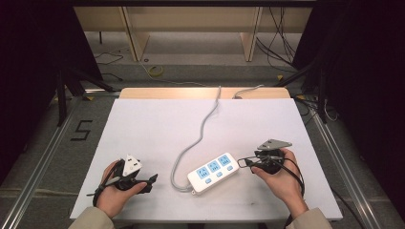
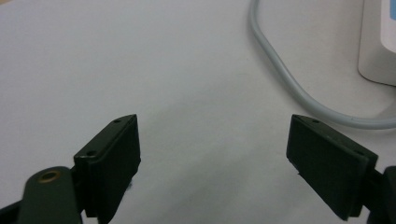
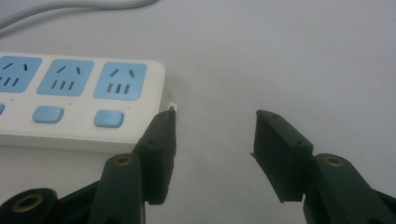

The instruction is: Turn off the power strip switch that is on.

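A white power strip (image 1: 213, 172) with three blue sockets and three blue switches lies on the white table (image 1: 157, 124). Its grey cable (image 1: 200, 129) curls off the near end and runs toward the table's far edge. My left gripper (image 1: 149, 182) rests at the front left, pointing at the strip and well short of it. In the left gripper view its jaws (image 2: 212, 122) stand wide open with nothing between them, the cable (image 2: 289, 79) and a strip corner (image 2: 376, 46) ahead. My right gripper (image 3: 215, 115) is open and empty just off the strip's (image 3: 70, 102) end; one fingertip (image 3: 166, 126) is close to the strip's corner.
A wooden board (image 1: 205, 92) edges the table's far side. Beyond it are wooden frame legs (image 1: 136, 36) and loose cables (image 1: 282, 43) on the floor. A "5" mark (image 1: 81, 130) sits on the floor at the left. Metal rails run along both table sides.
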`<control>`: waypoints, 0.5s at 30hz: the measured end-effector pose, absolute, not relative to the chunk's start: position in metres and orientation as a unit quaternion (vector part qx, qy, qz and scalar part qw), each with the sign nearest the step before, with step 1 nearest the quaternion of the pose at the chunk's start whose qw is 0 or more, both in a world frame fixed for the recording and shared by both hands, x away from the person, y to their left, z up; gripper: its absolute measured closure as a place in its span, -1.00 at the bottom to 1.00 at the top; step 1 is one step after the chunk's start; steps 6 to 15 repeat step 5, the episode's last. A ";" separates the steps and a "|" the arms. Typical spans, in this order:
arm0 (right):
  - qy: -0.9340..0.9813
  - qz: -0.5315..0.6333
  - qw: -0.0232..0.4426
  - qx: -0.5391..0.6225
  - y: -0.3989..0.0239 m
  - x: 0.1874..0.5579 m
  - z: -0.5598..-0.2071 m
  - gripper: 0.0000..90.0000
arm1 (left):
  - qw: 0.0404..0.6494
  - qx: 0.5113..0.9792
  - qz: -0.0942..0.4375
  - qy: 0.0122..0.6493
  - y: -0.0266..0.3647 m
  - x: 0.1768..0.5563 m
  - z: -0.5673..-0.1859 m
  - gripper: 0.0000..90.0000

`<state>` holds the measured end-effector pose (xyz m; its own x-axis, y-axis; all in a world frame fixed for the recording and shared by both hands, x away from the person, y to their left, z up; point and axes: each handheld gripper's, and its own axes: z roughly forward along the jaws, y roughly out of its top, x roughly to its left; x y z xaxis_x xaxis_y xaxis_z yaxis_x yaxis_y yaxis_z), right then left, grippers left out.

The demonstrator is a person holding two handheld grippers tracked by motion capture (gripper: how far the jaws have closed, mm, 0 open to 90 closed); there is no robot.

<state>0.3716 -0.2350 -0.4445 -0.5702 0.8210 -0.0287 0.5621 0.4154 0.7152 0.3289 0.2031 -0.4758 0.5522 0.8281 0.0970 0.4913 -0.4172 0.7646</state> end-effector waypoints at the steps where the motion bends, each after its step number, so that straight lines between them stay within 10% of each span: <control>1: 0.817 0.340 0.193 0.423 -0.236 0.371 -0.444 0.08 | 0.353 0.807 0.238 0.409 0.203 0.329 -0.476 -0.62; 15: 0.812 0.346 0.200 0.426 -0.237 0.370 -0.444 0.04 | 0.354 0.806 0.235 0.413 0.202 0.332 -0.478 -0.63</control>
